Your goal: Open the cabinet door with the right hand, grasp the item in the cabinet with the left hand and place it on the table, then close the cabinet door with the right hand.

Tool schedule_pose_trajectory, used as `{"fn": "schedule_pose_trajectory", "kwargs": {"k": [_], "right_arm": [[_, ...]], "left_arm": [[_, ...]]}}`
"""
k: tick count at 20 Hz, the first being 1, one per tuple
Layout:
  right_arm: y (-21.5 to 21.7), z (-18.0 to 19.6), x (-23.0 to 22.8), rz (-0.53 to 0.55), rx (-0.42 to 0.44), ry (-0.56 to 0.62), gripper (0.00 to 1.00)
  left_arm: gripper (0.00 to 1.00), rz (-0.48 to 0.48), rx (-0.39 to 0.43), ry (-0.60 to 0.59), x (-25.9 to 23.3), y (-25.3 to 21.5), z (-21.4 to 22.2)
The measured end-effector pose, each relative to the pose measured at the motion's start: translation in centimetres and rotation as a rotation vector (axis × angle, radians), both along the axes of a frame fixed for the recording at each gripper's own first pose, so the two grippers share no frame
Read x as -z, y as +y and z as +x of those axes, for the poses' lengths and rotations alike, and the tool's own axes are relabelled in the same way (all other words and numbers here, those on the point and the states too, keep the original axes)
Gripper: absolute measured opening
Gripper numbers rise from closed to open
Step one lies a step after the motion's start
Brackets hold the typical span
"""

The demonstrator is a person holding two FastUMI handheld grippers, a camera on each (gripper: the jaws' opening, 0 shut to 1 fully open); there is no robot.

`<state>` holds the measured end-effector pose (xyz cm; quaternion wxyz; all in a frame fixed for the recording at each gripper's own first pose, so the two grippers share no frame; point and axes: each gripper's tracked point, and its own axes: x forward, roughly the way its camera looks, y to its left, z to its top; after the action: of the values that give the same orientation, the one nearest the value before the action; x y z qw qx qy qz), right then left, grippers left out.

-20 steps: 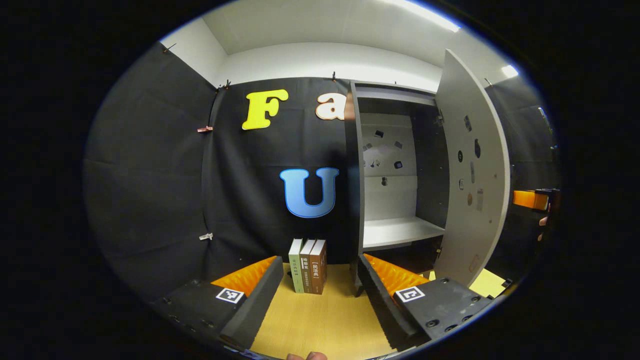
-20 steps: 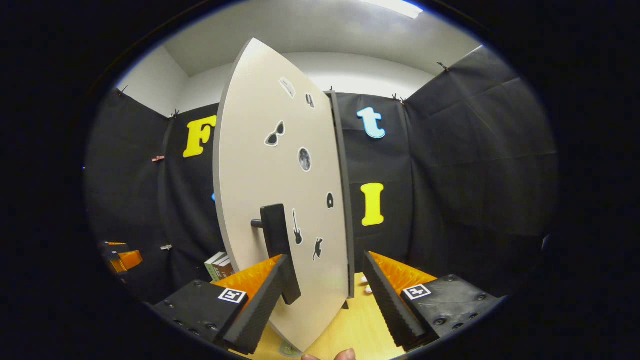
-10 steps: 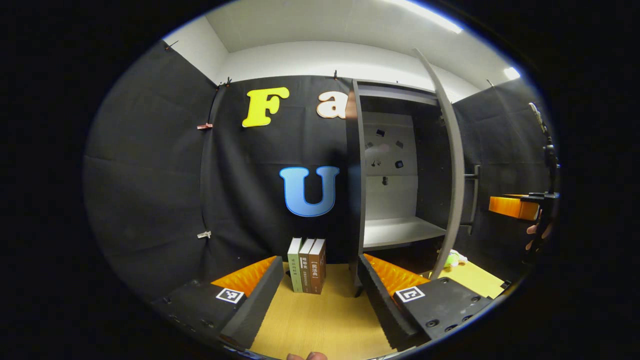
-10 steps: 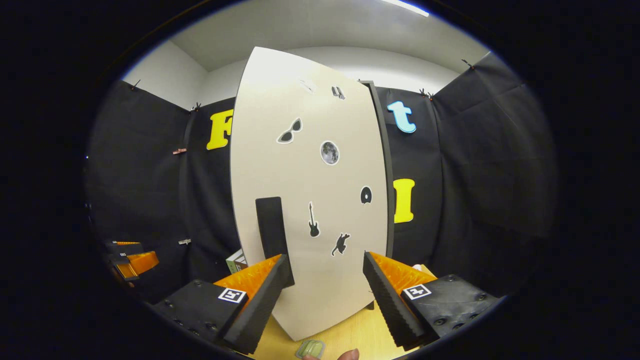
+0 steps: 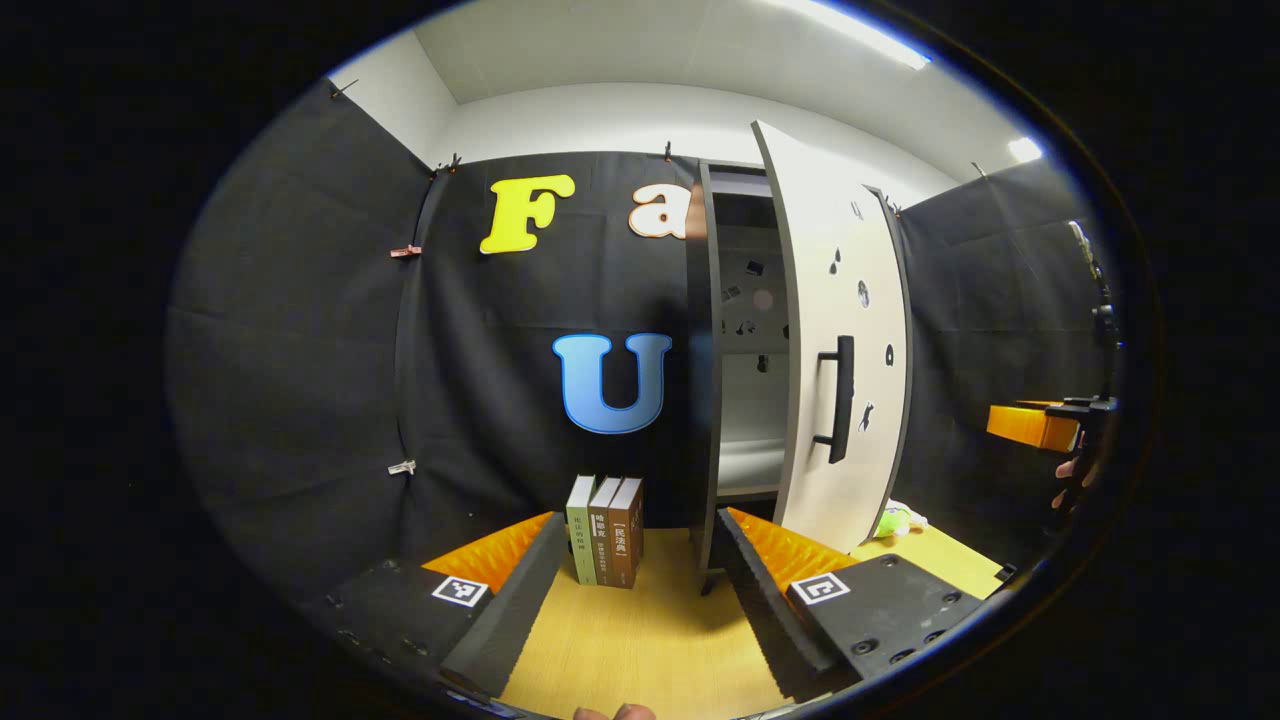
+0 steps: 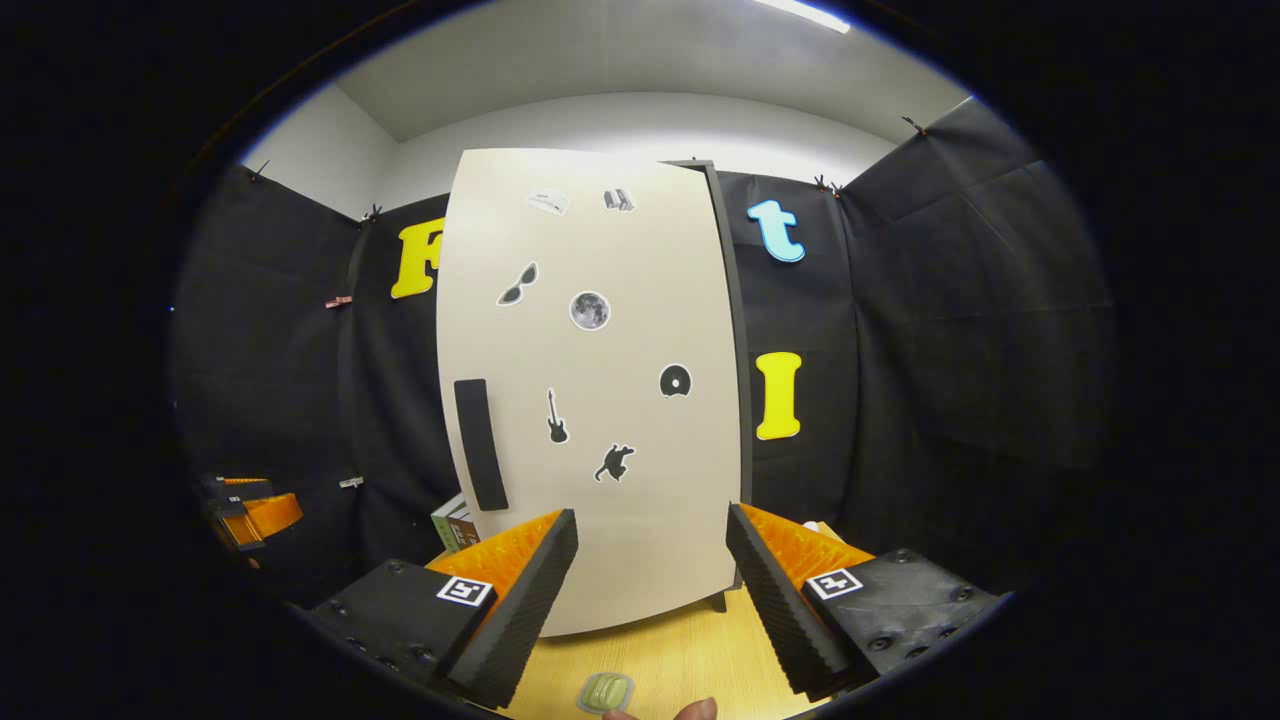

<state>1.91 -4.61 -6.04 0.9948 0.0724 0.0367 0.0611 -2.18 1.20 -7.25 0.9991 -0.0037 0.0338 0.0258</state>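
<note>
Standing ajar, the cabinet door (image 5: pixel 835 360) leaves a narrow gap through which the left gripper view shows the cabinet (image 5: pixel 712 350) interior with its pale back panel and a white shelf (image 5: pixel 752 462). The door carries a dark vertical handle (image 5: pixel 840 398) and several small stickers (image 6: pixel 590 310) — sunglasses, a moon, a guitar, a cat among them. The left gripper (image 5: pixel 640 600) hovers low over the wooden table (image 5: pixel 640 650), its fingers spread wide and holding nothing; three upright books (image 5: pixel 603 530) stand on the table just left of the cabinet, against the black cloth wall. A small green-and-white soft toy (image 5: pixel 897 520) lies on the table to the right of the cabinet, partly hidden by the door's lower edge. In the right gripper view the right gripper (image 6: pixel 650 590) faces the door's front from near, its fingers parted with nothing between them and apart from the handle, which sits to the left of them. A small green oval object (image 6: pixel 606 692) lies on the table at the near edge — what it is cannot be told. The other gripper appears far off at the edge of each view.
</note>
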Motion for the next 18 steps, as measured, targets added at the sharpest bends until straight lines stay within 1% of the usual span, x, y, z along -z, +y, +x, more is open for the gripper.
{"fn": "schedule_pose_trajectory", "kwargs": {"k": [6,11,18], "right_arm": [[-1.6,-0.5,-0.2,-0.030,0.041,-0.019,0.98],[-2.2,-0.7,0.0,-0.049,0.052,-0.022,0.98],[-2.8,-0.9,-0.4,-0.045,0.066,-0.024,0.98]], "left_arm": [[0.94,0.006,-0.010,-0.003,-0.2,-0.3,0.1],[0.94,0.006,-0.009,0.006,0.0,-0.6,0.3],[0.94,0.015,-0.001,0.005,0.0,-1.1,0.2]]}}
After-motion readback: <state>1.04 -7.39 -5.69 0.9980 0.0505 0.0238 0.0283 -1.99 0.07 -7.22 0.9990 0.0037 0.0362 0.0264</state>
